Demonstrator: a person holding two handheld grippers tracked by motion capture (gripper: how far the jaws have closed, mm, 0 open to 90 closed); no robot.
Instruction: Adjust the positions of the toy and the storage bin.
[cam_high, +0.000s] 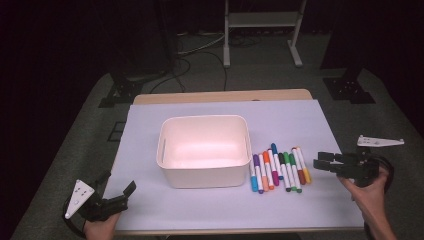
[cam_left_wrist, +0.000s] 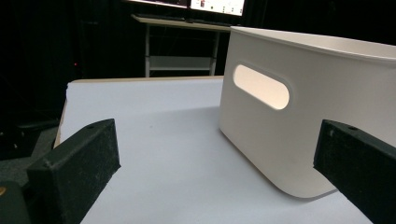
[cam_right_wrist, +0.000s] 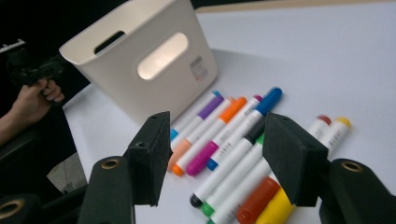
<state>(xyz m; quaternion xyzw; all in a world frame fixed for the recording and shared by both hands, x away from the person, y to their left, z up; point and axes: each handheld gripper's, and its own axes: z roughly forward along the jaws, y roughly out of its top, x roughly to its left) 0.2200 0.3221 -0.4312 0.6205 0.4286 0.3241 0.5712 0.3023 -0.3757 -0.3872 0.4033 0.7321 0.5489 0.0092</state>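
High view showed the left gripper (cam_high: 122, 196) parked at the near left corner of the table (cam_high: 310, 115), jaws spread and holding nothing, with the white bin (cam_high: 204, 177) well apart from it. Had that hand drifted forward, a jaw could have nudged the light bin off its spot; in the left gripper view the bin's handle slot (cam_left_wrist: 260, 87) lay just ahead between the open jaws.

Beside the bin's right wall lay the row of markers (cam_high: 278, 171), packed side by side and touching, the nearest almost against the bin.

Farther right, the right gripper (cam_high: 320, 163) hovered just beside the row, jaws released and empty. In the right gripper view they framed the green marker (cam_right_wrist: 233, 179) and its neighbours. The likely trouble was that crowding: closing there could have pinched two barrels at once, or a pad landing on a neighbour could have set the round markers rolling and scattered the row. A shallow bite on a smooth barrel could also have let it slip.
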